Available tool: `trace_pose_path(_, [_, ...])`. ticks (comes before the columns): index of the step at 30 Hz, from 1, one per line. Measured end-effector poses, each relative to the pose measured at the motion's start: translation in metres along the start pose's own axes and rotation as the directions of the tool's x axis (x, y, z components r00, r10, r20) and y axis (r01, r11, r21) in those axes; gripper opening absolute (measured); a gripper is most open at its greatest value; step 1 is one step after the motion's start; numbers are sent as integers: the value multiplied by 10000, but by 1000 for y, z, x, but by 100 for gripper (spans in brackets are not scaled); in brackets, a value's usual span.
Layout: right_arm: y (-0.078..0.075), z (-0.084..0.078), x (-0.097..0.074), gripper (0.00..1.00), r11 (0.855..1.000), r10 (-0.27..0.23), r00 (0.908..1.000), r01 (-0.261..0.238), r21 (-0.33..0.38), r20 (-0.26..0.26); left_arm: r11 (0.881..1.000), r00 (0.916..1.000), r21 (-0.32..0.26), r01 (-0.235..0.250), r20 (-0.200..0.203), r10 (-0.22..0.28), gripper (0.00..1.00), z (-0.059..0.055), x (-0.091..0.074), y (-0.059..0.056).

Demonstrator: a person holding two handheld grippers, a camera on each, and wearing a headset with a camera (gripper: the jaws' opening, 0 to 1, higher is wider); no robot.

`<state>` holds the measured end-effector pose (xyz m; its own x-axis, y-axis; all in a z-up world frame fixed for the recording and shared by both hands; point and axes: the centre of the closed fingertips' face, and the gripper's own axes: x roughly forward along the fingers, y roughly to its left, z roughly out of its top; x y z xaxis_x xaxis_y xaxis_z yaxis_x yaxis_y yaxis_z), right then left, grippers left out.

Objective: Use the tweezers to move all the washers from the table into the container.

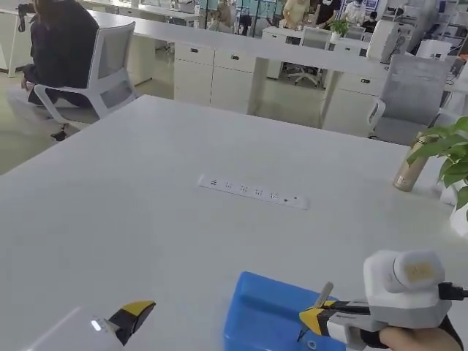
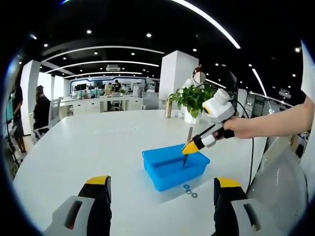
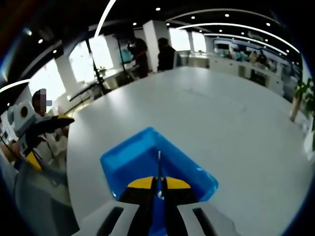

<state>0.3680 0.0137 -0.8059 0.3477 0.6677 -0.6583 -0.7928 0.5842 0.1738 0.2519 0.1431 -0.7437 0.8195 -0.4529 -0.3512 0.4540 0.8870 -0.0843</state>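
Observation:
A blue container (image 1: 267, 314) sits on the white table (image 1: 146, 219) near its front edge. My right gripper (image 1: 316, 319) is shut on thin metal tweezers (image 1: 322, 295), whose tips point down into the container. In the right gripper view the tweezers (image 3: 158, 167) stick out from the shut jaws over the container (image 3: 142, 160). In the left gripper view three small washers (image 2: 190, 191) lie on the table just in front of the container (image 2: 172, 167). My left gripper (image 2: 162, 184) stands open and holds nothing, a little short of the washers.
A white power strip (image 1: 252, 192) is set into the middle of the table. A metal bottle (image 1: 409, 167) and a potted plant (image 1: 447, 153) stand at the right edge. A person sits in a chair (image 1: 110, 73) at the far left.

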Motion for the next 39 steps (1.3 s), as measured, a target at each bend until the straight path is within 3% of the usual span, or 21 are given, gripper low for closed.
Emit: trace_pose_path(39, [2,-4,-1,3,9999,-137,9999,136,-102,-55,10000,9999,28,91,-81,-91,87,-3,2,0])
